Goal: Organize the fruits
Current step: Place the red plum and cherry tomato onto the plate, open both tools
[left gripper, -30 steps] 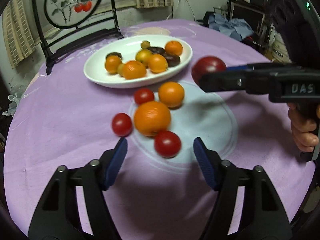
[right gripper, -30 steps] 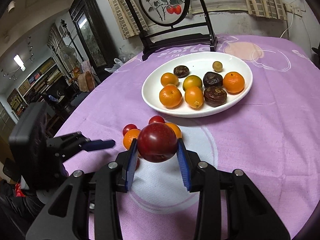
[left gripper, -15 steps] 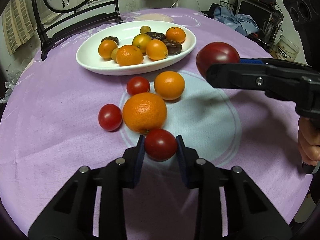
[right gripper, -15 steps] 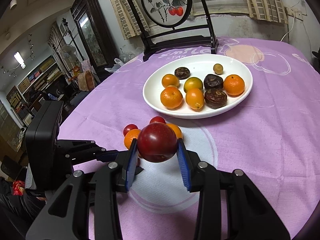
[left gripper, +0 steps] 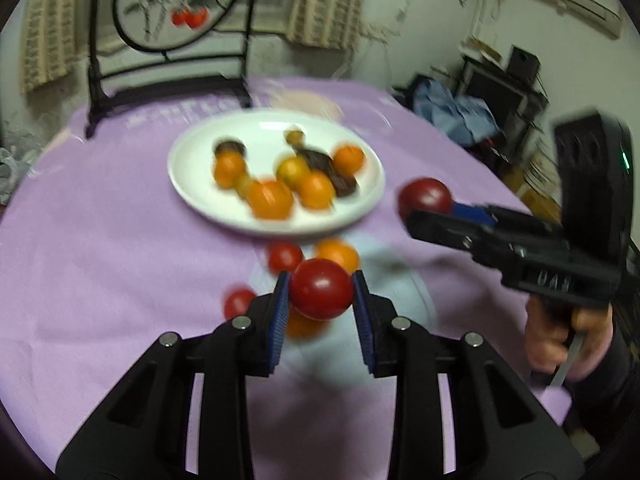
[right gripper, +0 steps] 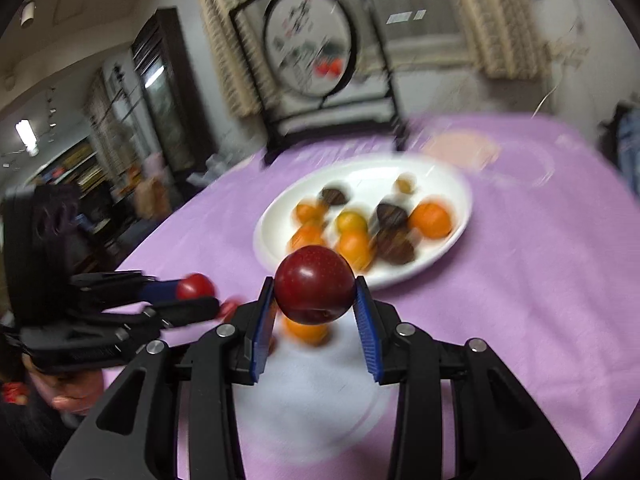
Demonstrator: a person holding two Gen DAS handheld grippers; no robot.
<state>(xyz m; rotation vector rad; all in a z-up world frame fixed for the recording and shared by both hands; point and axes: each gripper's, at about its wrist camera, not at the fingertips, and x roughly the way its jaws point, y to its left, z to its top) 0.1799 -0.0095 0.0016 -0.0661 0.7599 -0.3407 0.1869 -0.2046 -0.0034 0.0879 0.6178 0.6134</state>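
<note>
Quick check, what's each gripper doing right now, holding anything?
Left gripper: shut on the small red tomato, lifted off the cloth.
Right gripper: shut on the dark red plum.

the left gripper (left gripper: 321, 292) rises from 6 o'clock, its blue pads pressed on both sides of a red tomato (left gripper: 321, 289) held clear of the purple tablecloth (left gripper: 100, 248). behind the tomato, toward 12 o'clock, lie an orange (left gripper: 338, 254) and a small tomato (left gripper: 285, 256); another small tomato (left gripper: 239, 302) sits at 9 o'clock of the held one. the white plate (left gripper: 276, 174) at 12 o'clock carries blurred orange and dark fruits. at 3 o'clock the right gripper (left gripper: 430, 212) grips a dark red plum (left gripper: 426, 197), a hand (left gripper: 568, 340) on its handle.
</note>
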